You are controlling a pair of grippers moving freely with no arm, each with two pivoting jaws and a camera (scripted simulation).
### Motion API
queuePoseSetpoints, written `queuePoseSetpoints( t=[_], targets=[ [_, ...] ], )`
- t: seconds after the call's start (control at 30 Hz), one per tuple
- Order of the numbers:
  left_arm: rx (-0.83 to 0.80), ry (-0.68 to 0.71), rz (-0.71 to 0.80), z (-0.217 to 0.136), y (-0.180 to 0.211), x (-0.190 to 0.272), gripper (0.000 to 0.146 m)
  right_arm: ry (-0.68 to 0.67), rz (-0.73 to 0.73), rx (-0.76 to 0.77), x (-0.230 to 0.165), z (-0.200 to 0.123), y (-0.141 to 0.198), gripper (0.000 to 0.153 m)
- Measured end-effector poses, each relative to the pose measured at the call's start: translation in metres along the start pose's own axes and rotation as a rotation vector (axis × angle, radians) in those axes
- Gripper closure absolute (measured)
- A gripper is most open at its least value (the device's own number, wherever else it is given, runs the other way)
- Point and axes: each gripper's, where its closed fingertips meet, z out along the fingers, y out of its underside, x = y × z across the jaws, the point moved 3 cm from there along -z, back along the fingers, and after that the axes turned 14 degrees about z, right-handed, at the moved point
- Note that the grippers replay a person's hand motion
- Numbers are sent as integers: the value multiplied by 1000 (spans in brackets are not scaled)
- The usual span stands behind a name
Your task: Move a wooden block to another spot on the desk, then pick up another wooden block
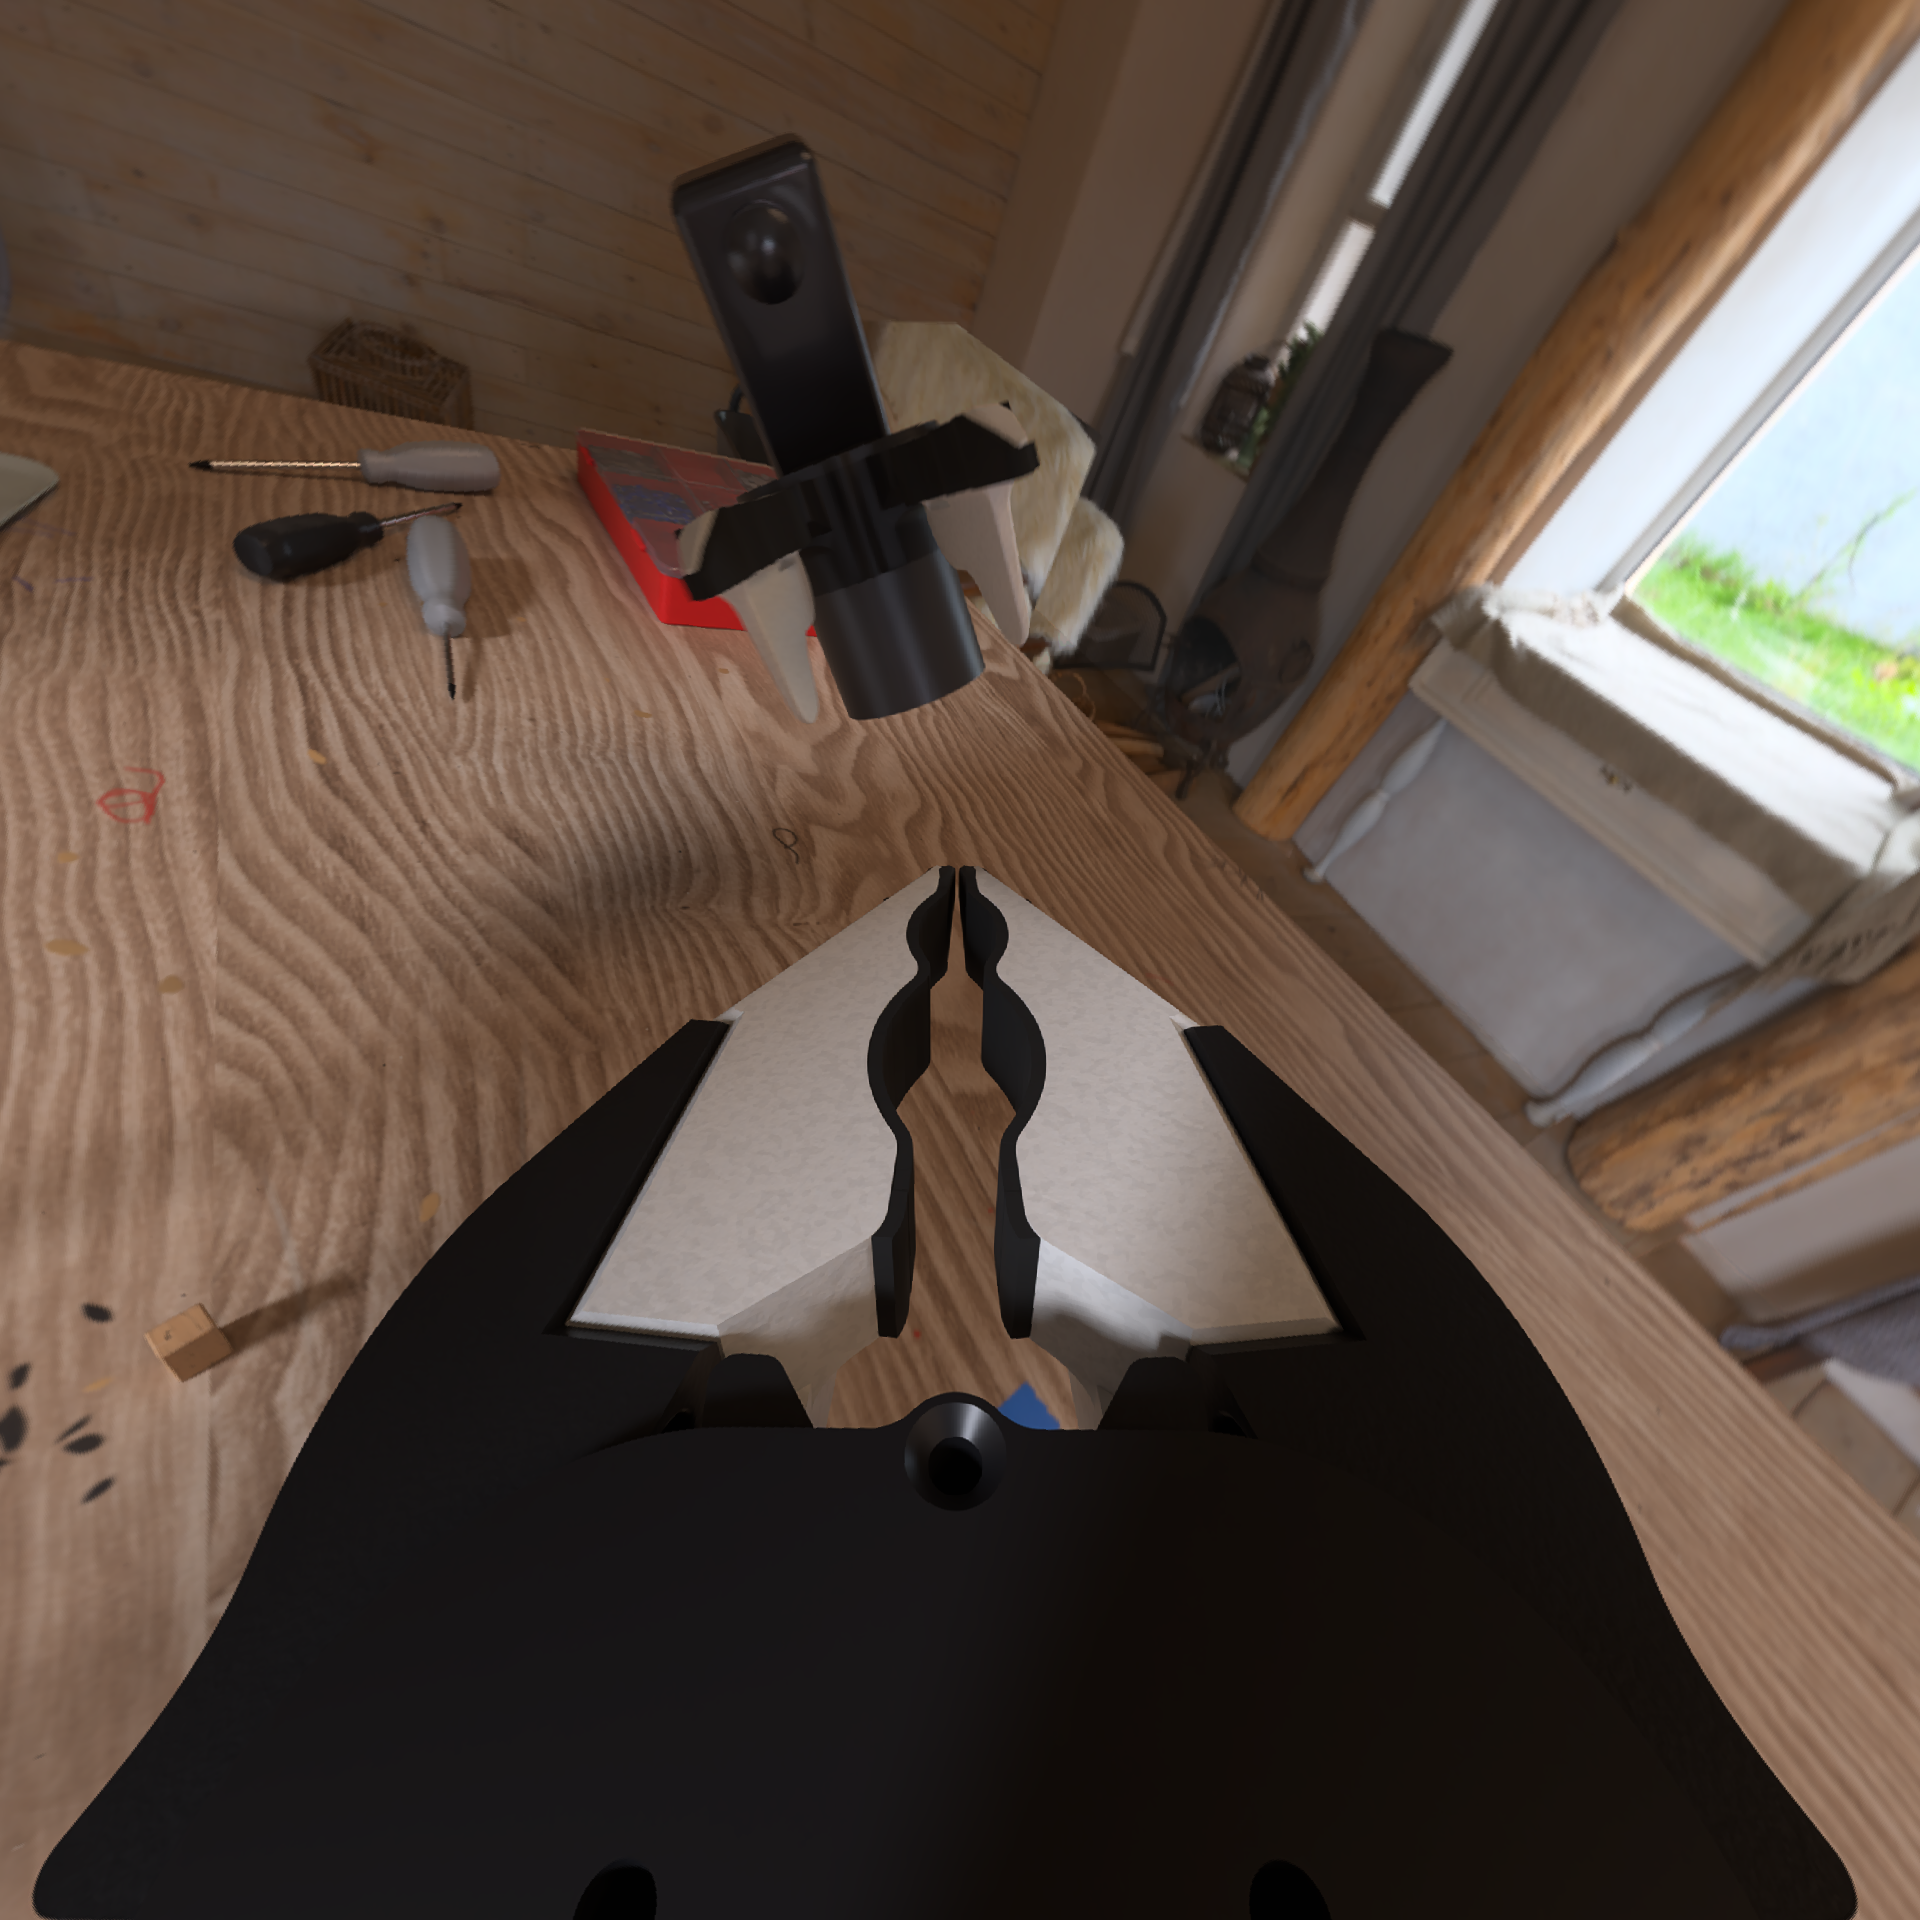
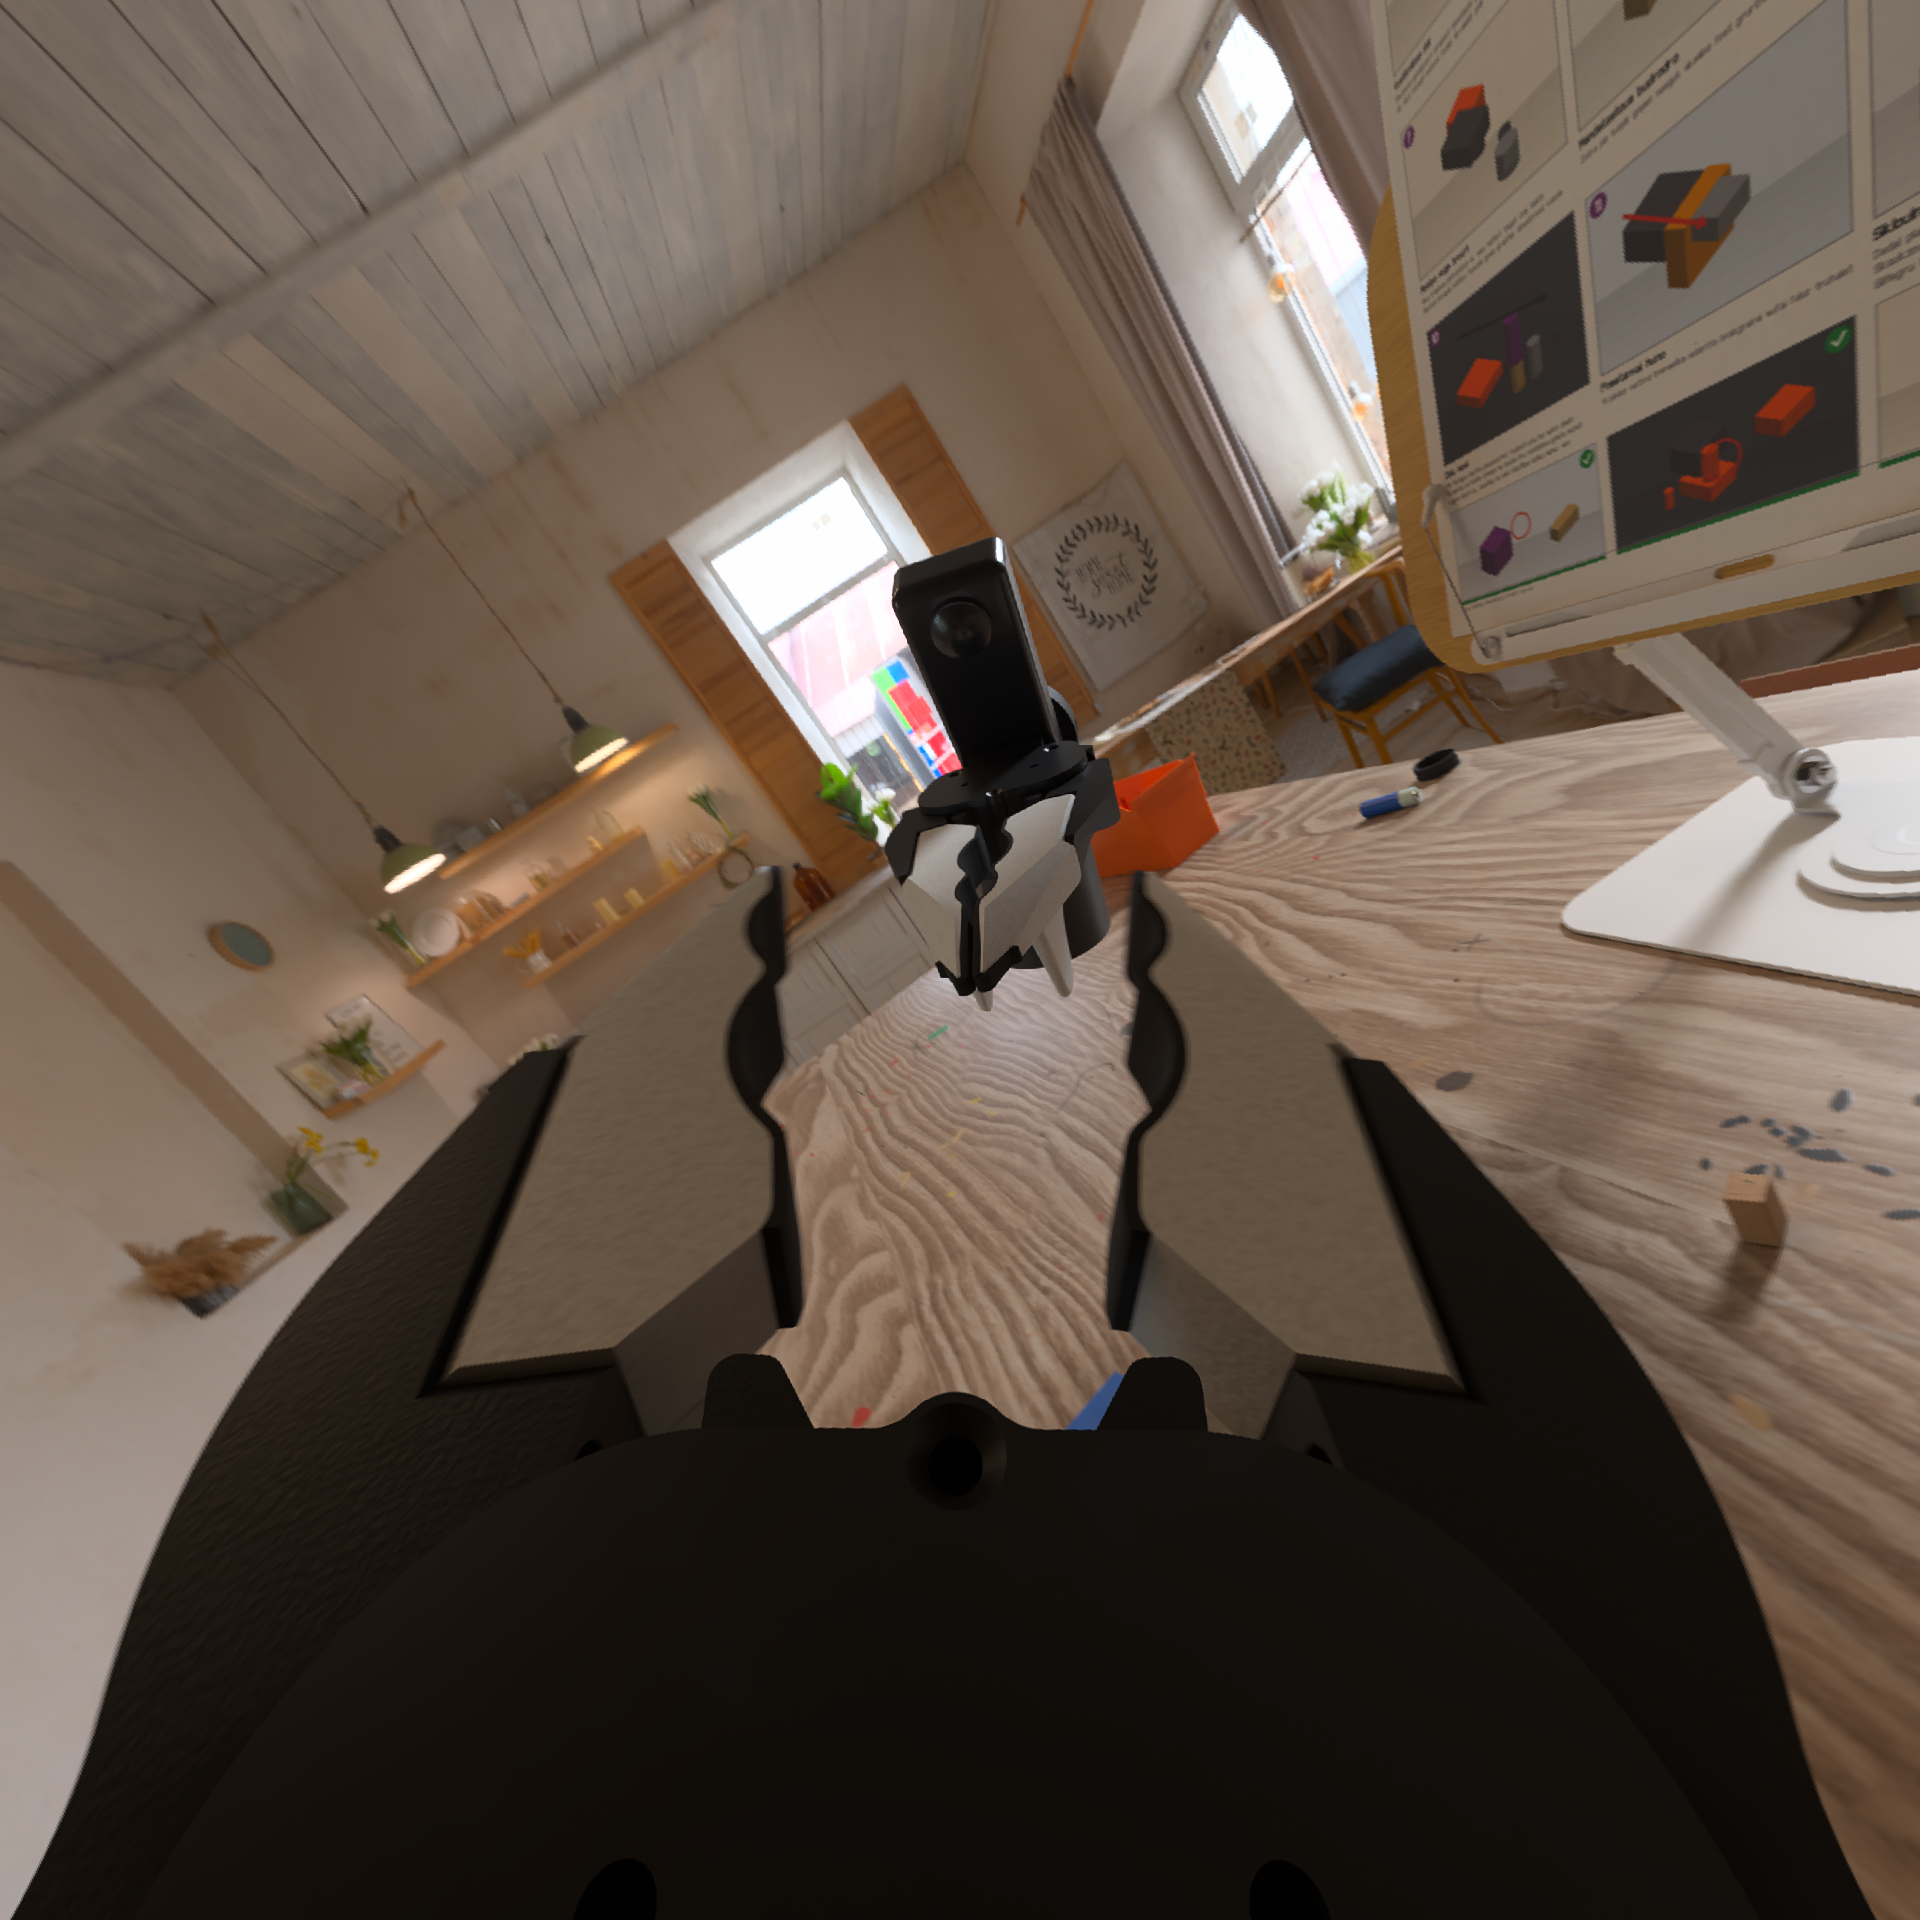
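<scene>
Your left gripper hangs pinched together and empty while your right gripper spreads wide, likely readied for the small wooden cube lying on the desk.

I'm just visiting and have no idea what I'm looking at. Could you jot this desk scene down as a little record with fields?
surface: wooden desk
left gripper: shut, empty, above the desk
right gripper: open, empty, above the desk
wooden block: one in view, standing alone on the desk, untouched
tools: three screwdrivers at the far side
other items: red box, monitor stand
</scene>
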Motion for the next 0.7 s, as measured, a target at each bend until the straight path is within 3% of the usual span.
queuePoseSetpoints(
  t=[0.07,0.1,0.13,0.23,0.27,0.33,0.43,0.53,0.6,0.7],
  targets=[
    [23,-43,-61,4,2,-11,145,50,-26,-12,7,1,-6,121],
    [28,-90,-93,3,3,-19,145,93,-30,-7,13,-1,-12,130],
    [36,-143,-116,1,3,-27,142,170,-49,-18,20,-6,-21,132],
    [33,-341,-129,-19,2,-50,112,491,-162,88,37,-39,-79,132],
    [36,-399,-129,-28,0,-55,111,617,-218,147,40,-54,-105,132],
    [45,-474,-143,-47,-4,-59,110,878,-465,204,45,-76,-157,133],
    [33,-553,-136,-66,-6,-51,110,1180,-917,-41,80,-71,-197,132],
    [-29,-644,-126,-76,10,-24,110,1285,-1156,-355,150,-56,-196,132],
    [-73,-674,-145,-74,31,3,111,1363,-1184,-523,200,-62,-184,132],
    [-180,-648,-174,-57,74,50,111,1397,-1008,-743,249,-78,-154,131]
  ],
)
